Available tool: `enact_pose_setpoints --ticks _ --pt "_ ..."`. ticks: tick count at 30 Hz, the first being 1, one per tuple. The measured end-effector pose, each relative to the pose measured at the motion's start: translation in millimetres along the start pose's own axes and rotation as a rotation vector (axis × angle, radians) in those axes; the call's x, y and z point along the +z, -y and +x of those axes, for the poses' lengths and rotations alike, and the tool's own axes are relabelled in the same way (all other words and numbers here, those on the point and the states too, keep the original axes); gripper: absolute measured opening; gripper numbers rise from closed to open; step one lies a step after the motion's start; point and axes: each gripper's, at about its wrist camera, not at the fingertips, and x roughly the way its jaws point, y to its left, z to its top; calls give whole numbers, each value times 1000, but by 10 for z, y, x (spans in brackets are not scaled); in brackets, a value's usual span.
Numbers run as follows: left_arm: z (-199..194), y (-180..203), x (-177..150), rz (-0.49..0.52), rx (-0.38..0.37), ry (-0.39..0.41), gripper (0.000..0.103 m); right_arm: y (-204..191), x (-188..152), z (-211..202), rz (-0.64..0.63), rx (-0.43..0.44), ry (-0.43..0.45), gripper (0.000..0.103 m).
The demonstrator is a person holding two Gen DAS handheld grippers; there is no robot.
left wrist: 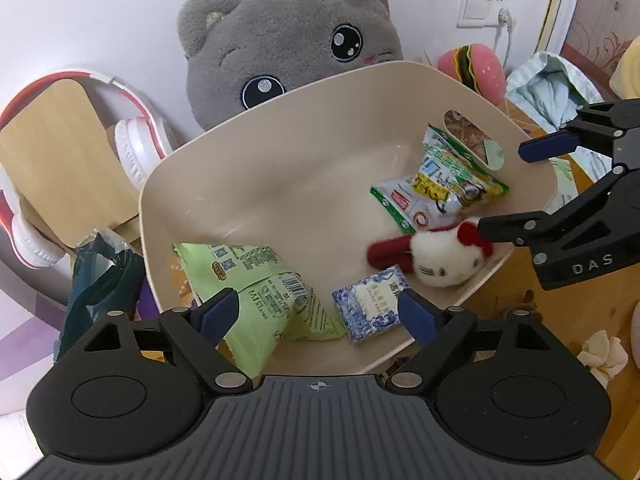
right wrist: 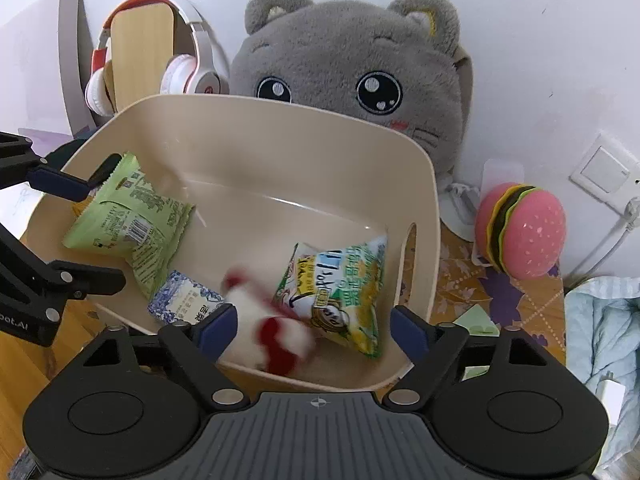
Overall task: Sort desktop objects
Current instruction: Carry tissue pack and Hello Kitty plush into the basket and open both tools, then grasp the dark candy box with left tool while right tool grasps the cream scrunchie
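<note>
Left gripper (left wrist: 318, 314), right gripper (right wrist: 312, 330) wide, empty (white-red plush (right wrist: 276, 336) blurred in bin (right wrist: 280, 152))

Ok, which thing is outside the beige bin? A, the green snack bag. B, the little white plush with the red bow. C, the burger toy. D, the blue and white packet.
C: the burger toy sits on the desk by the wall, beyond the bin's rim; the other three lie inside the bin.

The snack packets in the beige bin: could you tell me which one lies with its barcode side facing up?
The plain light-green packet, by the left gripper. The other two packets show colourful printed fronts.
</note>
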Motion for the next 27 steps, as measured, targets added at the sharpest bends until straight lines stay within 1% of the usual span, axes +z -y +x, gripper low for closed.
enact_pose_setpoints --ticks 4,6,8,13,18,21,27 --pt "-119 6 -39 -1 -3 27 88 -23 -43 -142 11 5 33 93" --pt "-174 10 -64 2 0 39 88 -40 -71 -217 16 2 48 100" --pt "-234 4 -89 1 -5 45 88 -60 -106 -284 20 -6 62 103" --pt "-425 17 -164 15 -16 70 88 -87 -236 -430 50 -1 78 103" --pt "-634 30 -305 35 -16 91 88 -72 -415 -597 89 12 82 103" --pt "-696 32 -431 25 -15 80 88 -61 -561 -696 93 11 79 103" --pt "-717 150 -772 35 -31 33 88 -96 -895 -753 55 -13 9 103"
